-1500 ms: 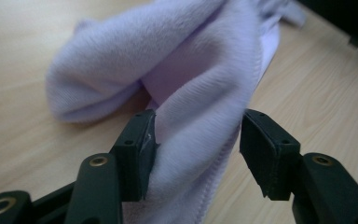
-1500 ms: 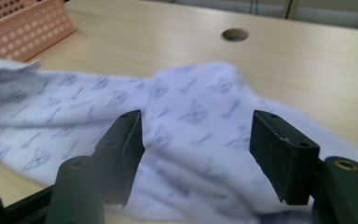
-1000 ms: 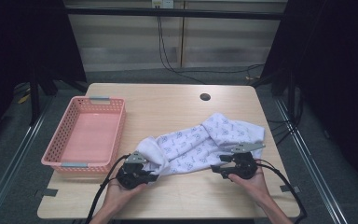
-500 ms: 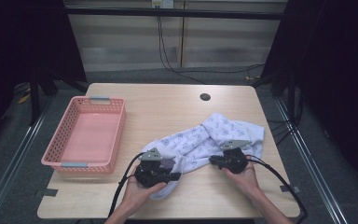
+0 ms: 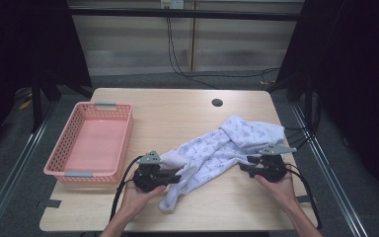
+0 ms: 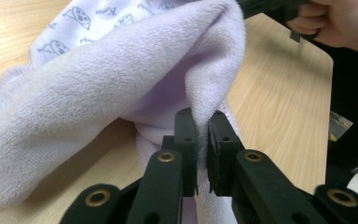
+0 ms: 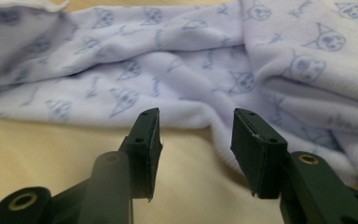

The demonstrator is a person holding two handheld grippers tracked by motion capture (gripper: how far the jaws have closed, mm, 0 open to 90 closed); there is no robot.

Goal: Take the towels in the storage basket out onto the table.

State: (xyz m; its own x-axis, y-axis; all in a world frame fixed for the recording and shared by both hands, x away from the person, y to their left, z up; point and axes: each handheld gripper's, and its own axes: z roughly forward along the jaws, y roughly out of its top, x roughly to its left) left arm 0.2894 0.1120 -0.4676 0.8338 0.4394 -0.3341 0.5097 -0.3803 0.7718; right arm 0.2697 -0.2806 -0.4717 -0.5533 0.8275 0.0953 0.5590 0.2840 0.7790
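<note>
A pale lilac cloth (image 5: 227, 143) printed with small cat faces lies crumpled across the wooden table (image 5: 177, 108), from the middle front to the right. My left gripper (image 5: 177, 177) is at its near left end. In the left gripper view, the left gripper (image 6: 204, 123) is shut on a fold of the cloth (image 6: 98, 93). My right gripper (image 5: 244, 168) sits at the cloth's right front edge. Its jaws have just been opening and now stand apart in the right gripper view (image 7: 196, 126), with bare table between them and the cloth's hem (image 7: 191, 70) just beyond the tips.
A pink plastic basket (image 5: 123, 143) stands at the table's left, with nothing in it. A round cable hole (image 5: 217, 102) is near the far edge. The person's other hand and gripper (image 6: 279, 7) show far off in the left gripper view.
The right gripper has pulled back to the right, off the cloth, with its jaws apart. The left gripper has shifted slightly left, still holding its fold, and the cloth's near end now trails towards the front edge.
</note>
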